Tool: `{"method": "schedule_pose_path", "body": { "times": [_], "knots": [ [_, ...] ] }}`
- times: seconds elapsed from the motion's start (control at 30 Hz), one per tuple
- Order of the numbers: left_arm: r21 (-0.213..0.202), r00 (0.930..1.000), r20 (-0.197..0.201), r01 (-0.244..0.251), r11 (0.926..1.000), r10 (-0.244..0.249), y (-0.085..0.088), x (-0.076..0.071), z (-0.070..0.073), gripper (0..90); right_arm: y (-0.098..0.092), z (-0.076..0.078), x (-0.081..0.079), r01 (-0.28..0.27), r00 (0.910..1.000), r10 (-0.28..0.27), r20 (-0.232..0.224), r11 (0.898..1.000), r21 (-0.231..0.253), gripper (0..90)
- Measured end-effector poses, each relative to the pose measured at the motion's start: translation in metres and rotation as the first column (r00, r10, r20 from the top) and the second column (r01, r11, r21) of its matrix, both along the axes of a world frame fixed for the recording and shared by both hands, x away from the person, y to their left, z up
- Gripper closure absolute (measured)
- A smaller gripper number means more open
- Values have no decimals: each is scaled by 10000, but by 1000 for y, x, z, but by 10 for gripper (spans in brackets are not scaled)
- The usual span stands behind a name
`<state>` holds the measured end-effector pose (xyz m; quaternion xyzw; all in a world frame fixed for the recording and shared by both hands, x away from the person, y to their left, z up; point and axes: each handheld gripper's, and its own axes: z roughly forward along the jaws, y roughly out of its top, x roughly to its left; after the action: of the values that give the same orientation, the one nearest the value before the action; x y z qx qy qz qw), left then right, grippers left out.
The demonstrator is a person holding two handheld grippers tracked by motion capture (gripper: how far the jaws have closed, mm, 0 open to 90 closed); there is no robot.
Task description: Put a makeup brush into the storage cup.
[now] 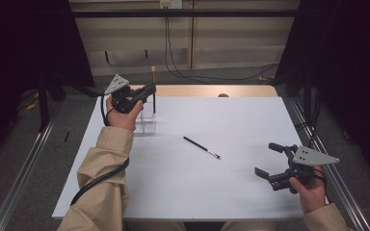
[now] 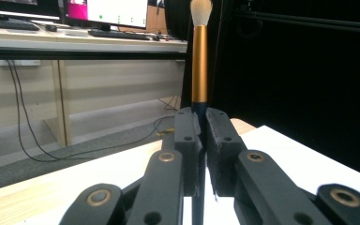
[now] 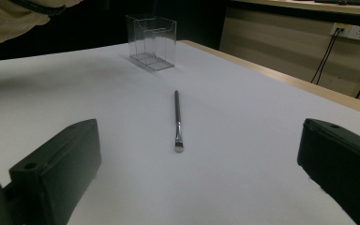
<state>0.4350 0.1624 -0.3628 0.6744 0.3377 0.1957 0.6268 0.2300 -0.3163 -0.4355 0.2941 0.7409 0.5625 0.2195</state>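
On the white table [image 1: 231, 192], a clear box [image 3: 152, 42] stands at the far left, and the left gripper [image 1: 147, 91], jaws pinching a tall brush [image 2: 199, 61] upright, hangs just over it. A thin brush [image 1: 201, 147] lies mid-table, its long axis slanting with the bristle end toward the right gripper [image 1: 269, 162], whose jaws stand spread wide and which is the nearer one.
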Motion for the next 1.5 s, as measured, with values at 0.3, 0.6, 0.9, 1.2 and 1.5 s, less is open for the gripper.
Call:
{"method": "schedule_pose_path", "body": {
  "times": [0.3,0.6,0.9,1.2,1.5],
  "knots": [
    [83,9998,109,-162,9998,161,2,3,2,840,0,0,0,-32,10000,32,-5,10000,3,0],
    [137,9993,145,-344,9993,342,2,6,3,840,0,0,0,-30,10000,30,1,10000,-4,0],
    [-10,9982,121,-587,9983,587,4,10,3,840,0,0,0,-51,10000,51,11,10000,25,0],
    [-36,9966,131,-807,9967,807,5,13,1,840,0,0,0,-43,10000,43,-13,10000,18,0],
    [-61,9941,36,-1084,9941,1085,8,17,-5,840,-1,0,0,-63,10000,63,-4,10000,64,0]
  ]
}}
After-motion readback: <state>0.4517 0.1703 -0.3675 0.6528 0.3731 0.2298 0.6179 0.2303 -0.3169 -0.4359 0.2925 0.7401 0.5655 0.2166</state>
